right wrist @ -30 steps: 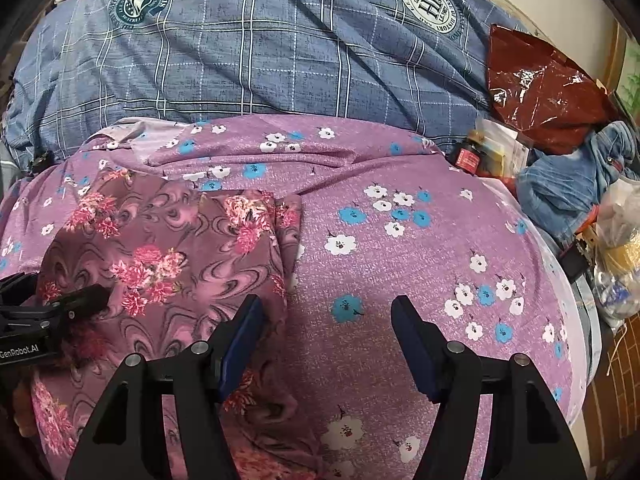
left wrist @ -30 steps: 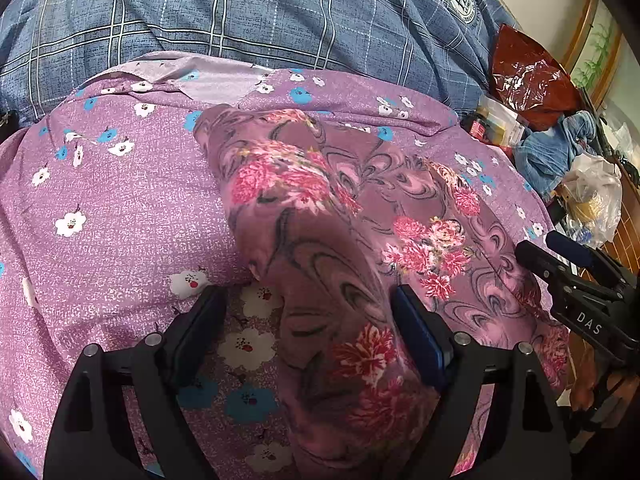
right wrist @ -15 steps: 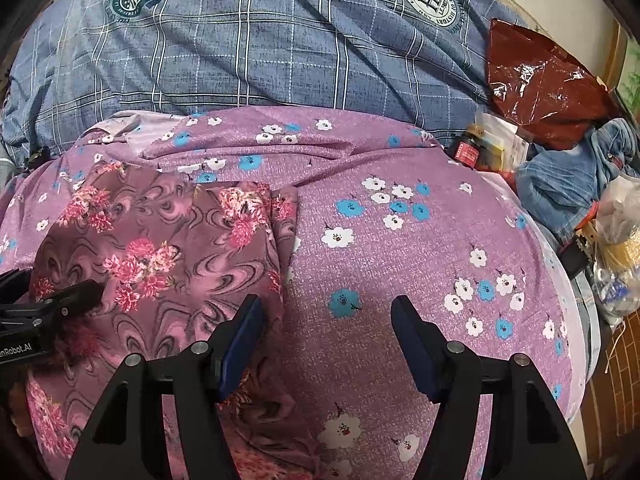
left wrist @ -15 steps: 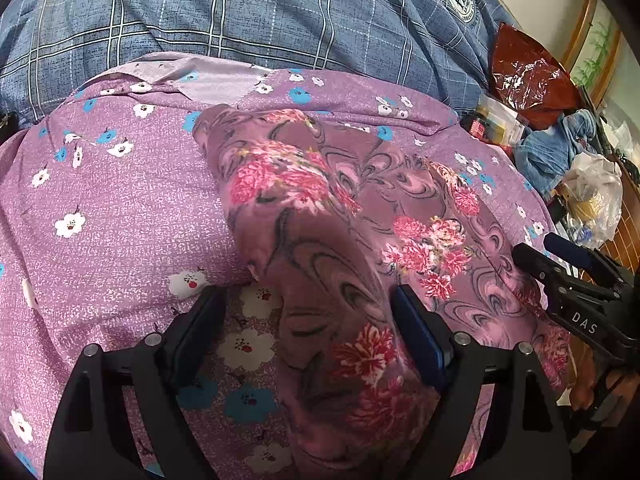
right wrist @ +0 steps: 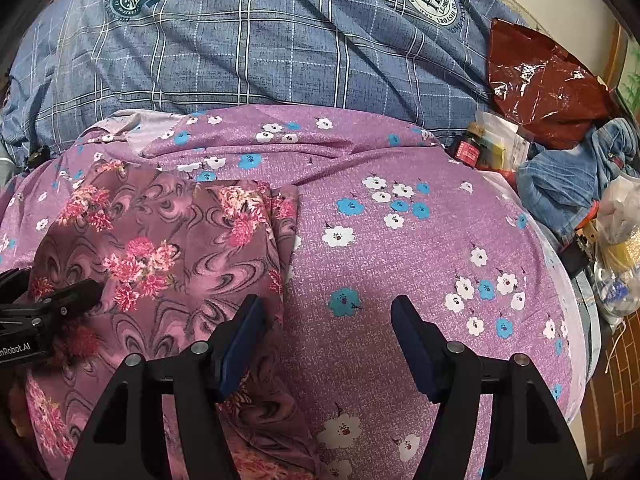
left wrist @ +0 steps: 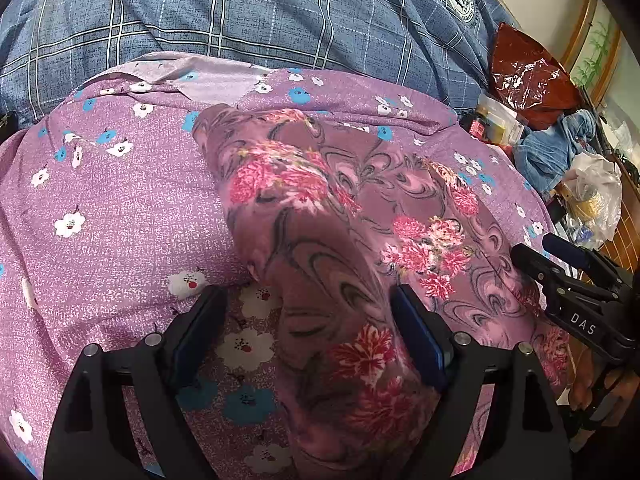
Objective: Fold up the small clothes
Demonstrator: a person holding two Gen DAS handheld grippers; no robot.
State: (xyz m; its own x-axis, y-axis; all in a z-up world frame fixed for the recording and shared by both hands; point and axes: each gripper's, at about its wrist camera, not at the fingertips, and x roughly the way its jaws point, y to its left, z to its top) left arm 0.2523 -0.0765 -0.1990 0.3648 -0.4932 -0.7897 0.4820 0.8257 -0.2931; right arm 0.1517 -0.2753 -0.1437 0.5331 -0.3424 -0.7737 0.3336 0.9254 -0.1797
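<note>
Two grippers work over a soft, domed bed surface. A folded garment [left wrist: 340,240], thin mauve cloth printed with dark swirls and pink-red flower clusters, lies on a purple bedspread [left wrist: 120,208] of speckled weave dotted with small white and blue blossoms. In the left wrist view the garment runs as a long humped band from the far middle of the bedspread toward the near edge, rounded along its left fold. In the right wrist view it [right wrist: 168,248] sits left of centre, with a straight layered right edge.

The left gripper [left wrist: 308,320] has its jaws spread apart, one on each side of the garment's near hump; the blue pads do not press the cloth. The right gripper [right wrist: 324,332] also stands wide apart, its left finger [right wrist: 240,340] over the garment's right edge, its right finger over bare bedspread.

To the right of the garment the bedspread lies flat and unobstructed as far as its rounded right edge. A blue checked quilt [right wrist: 248,40] with round crests, loosely wrinkled, borders the far side. Crinkled red plastic [right wrist: 548,88], a bundle of denim [right wrist: 576,176] and clear bags [right wrist: 616,240] crowd the right margin.
</note>
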